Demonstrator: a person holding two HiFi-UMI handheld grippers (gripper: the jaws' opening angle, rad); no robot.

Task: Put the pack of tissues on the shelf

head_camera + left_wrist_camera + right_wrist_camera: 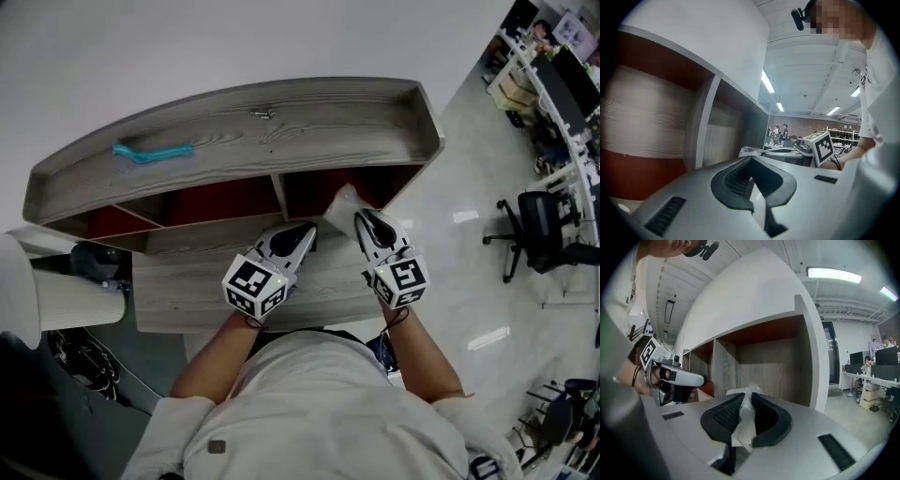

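The pack of tissues (342, 210), white in a clear wrapper, hangs in front of the shelf's (253, 131) right-hand compartment (323, 189). My right gripper (362, 219) is shut on the wrapper's edge. In the right gripper view the thin plastic (743, 420) is pinched between the dark pads, with the pack (746, 393) just ahead and the open compartment (773, 366) beyond it. My left gripper (304, 231) is just left of the pack, shut and empty. From the left gripper view (752, 177) I see the pack (751, 151) and the right gripper's marker cube (821, 146).
A teal tool (153, 151) and a small metal piece (262, 114) lie on the shelf's top tray. A lower wooden ledge (187, 291) is under the grippers. A white roll (66, 302) and cables (84, 361) are at left, an office chair (539, 230) at right.
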